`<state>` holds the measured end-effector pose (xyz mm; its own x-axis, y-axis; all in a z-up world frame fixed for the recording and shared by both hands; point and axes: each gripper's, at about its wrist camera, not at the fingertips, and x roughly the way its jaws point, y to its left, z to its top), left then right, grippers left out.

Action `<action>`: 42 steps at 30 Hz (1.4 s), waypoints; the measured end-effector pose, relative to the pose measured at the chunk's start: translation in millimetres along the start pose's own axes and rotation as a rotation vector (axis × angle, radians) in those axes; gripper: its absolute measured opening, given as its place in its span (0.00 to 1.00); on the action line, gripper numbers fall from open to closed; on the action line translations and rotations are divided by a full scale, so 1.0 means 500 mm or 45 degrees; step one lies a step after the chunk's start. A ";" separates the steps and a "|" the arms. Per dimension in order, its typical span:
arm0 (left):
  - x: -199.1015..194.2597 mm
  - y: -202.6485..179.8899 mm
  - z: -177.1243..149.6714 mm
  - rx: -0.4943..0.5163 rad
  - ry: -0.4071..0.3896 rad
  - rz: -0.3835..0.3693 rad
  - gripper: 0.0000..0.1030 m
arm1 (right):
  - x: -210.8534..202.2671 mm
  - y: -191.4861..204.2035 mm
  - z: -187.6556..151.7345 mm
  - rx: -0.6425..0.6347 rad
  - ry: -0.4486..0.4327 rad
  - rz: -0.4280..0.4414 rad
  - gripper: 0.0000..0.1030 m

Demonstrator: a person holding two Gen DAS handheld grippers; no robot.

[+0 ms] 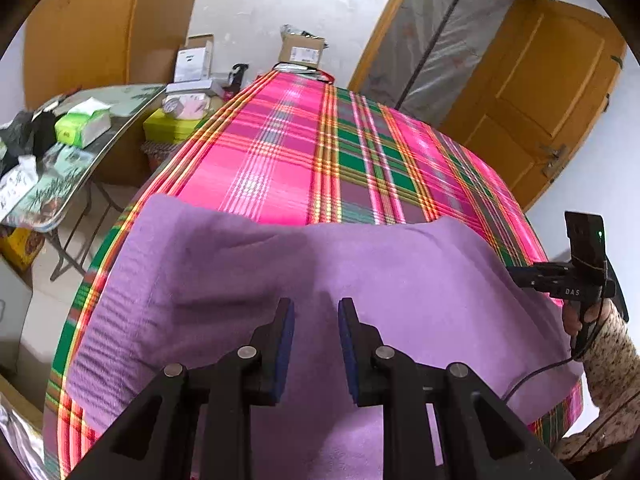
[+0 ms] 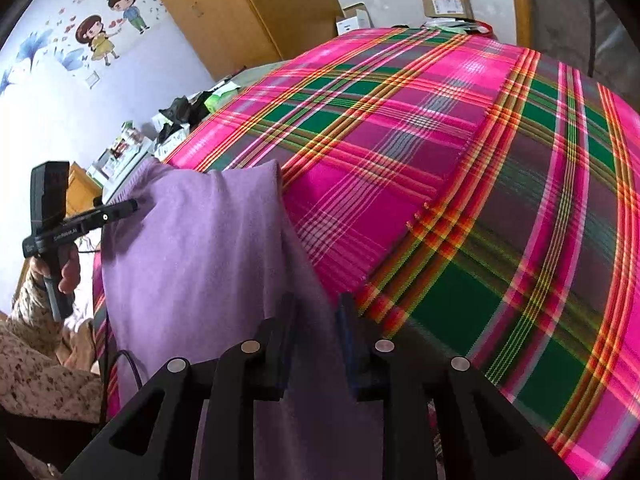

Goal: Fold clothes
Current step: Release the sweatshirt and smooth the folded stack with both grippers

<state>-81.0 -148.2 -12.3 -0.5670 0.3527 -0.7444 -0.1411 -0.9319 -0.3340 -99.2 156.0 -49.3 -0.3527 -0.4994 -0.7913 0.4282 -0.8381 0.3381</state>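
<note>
at nine o'clock in the left wrist view a folding side table (image 1: 120, 94) carries a green-and-white tissue pack (image 1: 82, 123) and some black clutter; its print is too small to read. behind it, toward eleven o'clock, sits a white box (image 1: 193, 59), and at twelve o'clock a brown cardboard box (image 1: 301, 51) with a shipping label i can't make out.

the plaid cloth (image 1: 304, 140), pink and green with yellow lines, covers the surface. the purple garment (image 1: 360, 272) lies spread across its near end, reaching both side edges and hanging toward the person.

the left hand-held gripper (image 1: 316, 340) hovers over the middle of the garment with its blue-padded fingers (image 1: 285, 344) apart, a gap between them and nothing clamped. in the right wrist view its tip sits at the garment's far-left corner, and the writing on its body is too blurred to read.

at three o'clock in the left view the right hand-held gripper (image 1: 520, 276) rests its tip on the garment's right edge, with "das" in white letters on its body. a hand (image 1: 576, 320) in a speckled sleeve (image 1: 612, 360) grips it. seen from its own camera, the right hand-held gripper (image 2: 316, 344) has its fingers parted, with a fold of the purple garment (image 2: 192, 264) running between them, unpinched.

at ten o'clock there, a wall sticker (image 2: 108, 20) shows two cartoon children.
</note>
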 end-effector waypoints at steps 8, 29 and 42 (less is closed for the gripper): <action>0.018 0.005 -0.010 -0.012 0.036 0.033 0.22 | 0.003 0.011 0.000 -0.041 -0.042 -0.118 0.05; -0.072 0.094 -0.056 -0.143 -0.032 0.160 0.22 | -0.057 0.074 -0.024 0.056 -0.243 -0.315 0.22; -0.121 0.136 -0.081 -0.235 -0.102 0.136 0.22 | -0.042 0.167 -0.097 -0.011 -0.184 -0.318 0.26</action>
<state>-23.7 -229.4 -13.3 -0.6342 0.2378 -0.7357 0.0700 -0.9299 -0.3610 -16.0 107.2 -29.3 -0.5630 -0.3041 -0.7685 0.3200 -0.9375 0.1366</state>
